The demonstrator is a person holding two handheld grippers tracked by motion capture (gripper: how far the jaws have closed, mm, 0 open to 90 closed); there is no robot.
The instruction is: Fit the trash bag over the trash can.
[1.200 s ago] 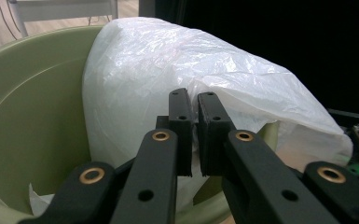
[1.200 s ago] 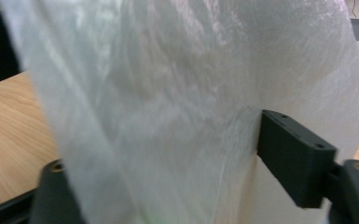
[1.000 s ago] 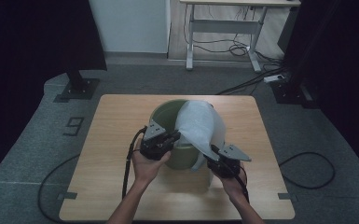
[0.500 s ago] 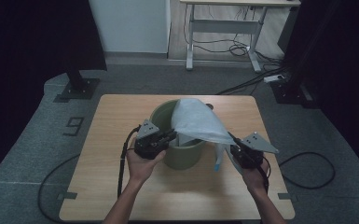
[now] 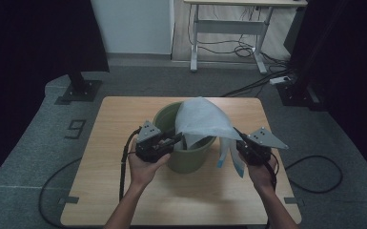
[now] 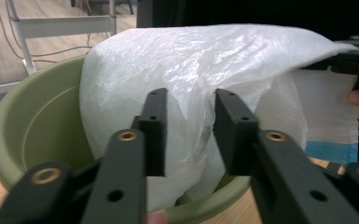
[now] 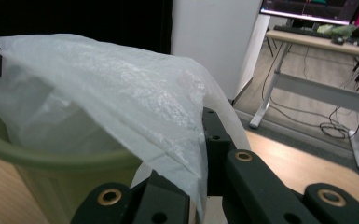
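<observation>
In the high view, the left gripper sits at nine o'clock of the green bin, jaws pointing toward three o'clock at the rim. In the left gripper view its jaws have just been opening: they stand apart with a fold of the white plastic bag between them, and the pads do not press on it. The bag drapes over the bin's mouth, stretched toward four o'clock. There the right gripper is clamped on the bag's corner, lifted off the wooden table.
</observation>
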